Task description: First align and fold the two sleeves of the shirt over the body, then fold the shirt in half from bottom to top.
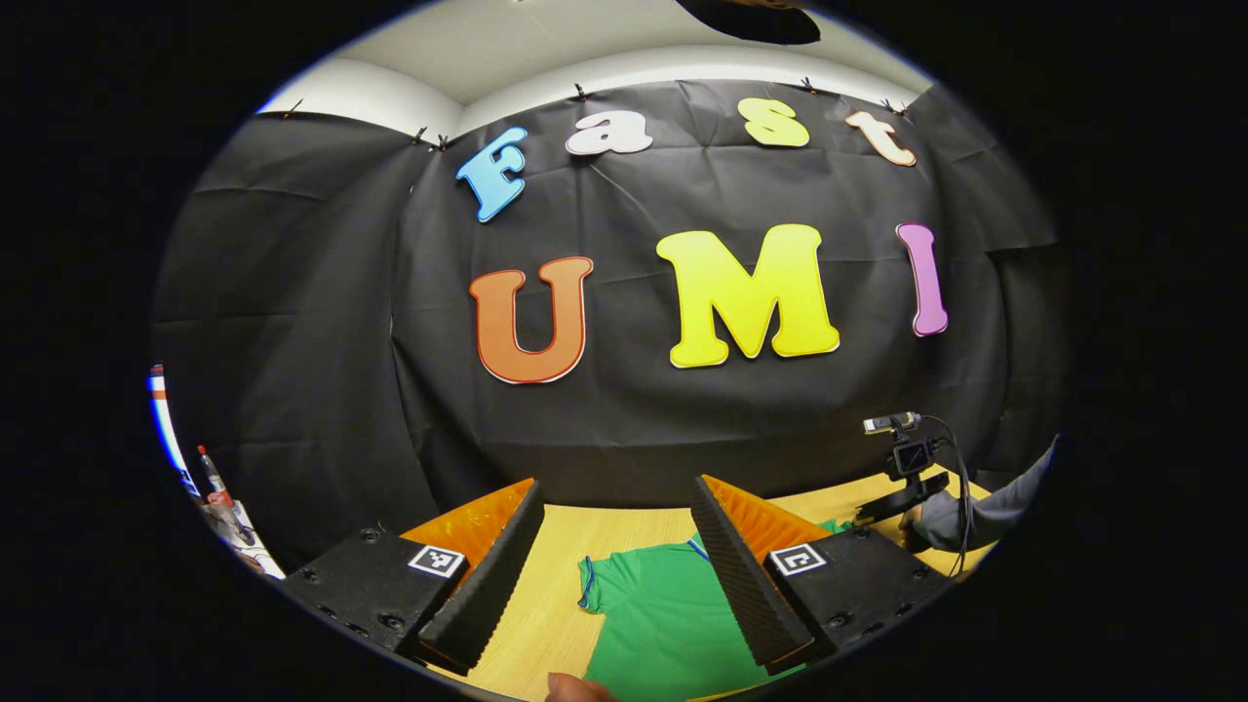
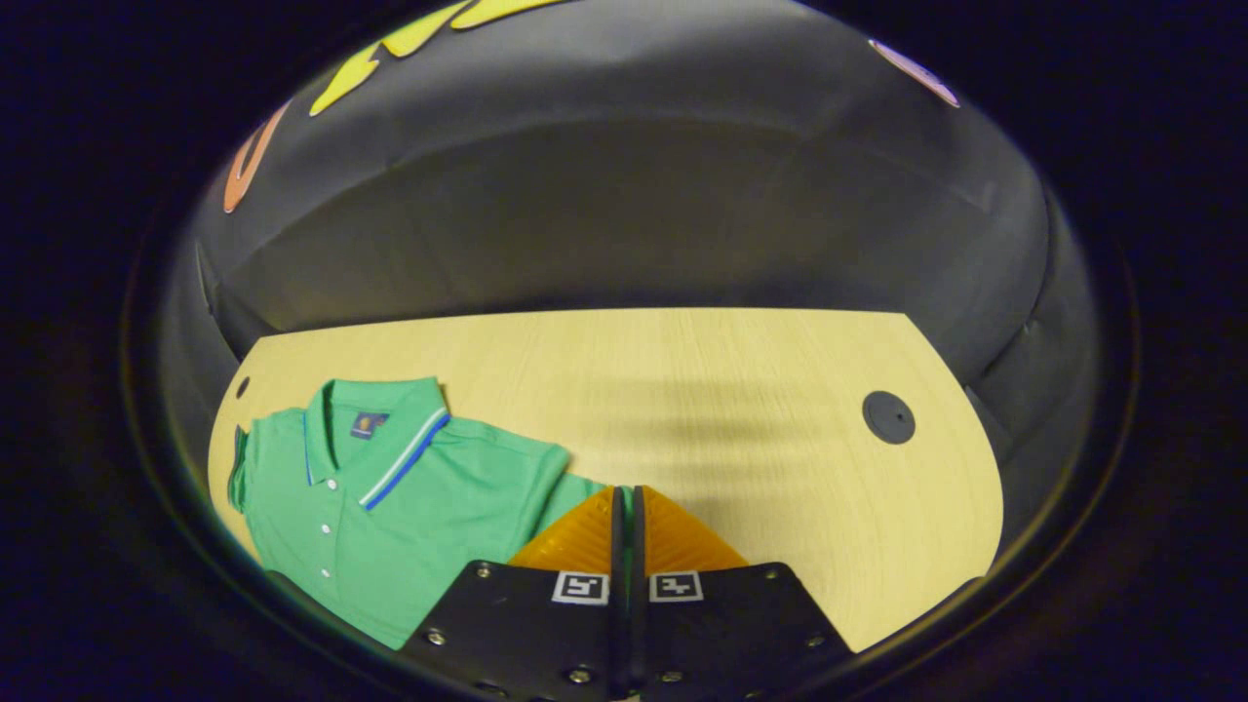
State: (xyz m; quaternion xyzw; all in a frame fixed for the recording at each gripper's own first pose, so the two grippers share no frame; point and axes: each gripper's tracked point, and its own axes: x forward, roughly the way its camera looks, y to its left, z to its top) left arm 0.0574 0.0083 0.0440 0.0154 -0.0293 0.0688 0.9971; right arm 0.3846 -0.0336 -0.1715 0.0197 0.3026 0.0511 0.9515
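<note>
Counting now: one green short-sleeved polo shirt (image 2: 390,497) lying on one light wooden bench (image 2: 741,390), one round black grommet cap (image 2: 888,417) sitting in the bench, two claws showing, left claw (image 1: 616,531) and right claw (image 2: 625,517).

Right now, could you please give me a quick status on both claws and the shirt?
Left claw open, above the table. Right claw shut on the sleeve of the green shirt. Shirt lies flat, collar up. Nothing in the way.

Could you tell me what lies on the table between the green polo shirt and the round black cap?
Nothing: in the right gripper view, bare wooden table runs from the polo shirt to the black cap, crossed only by faint shadows.
</note>
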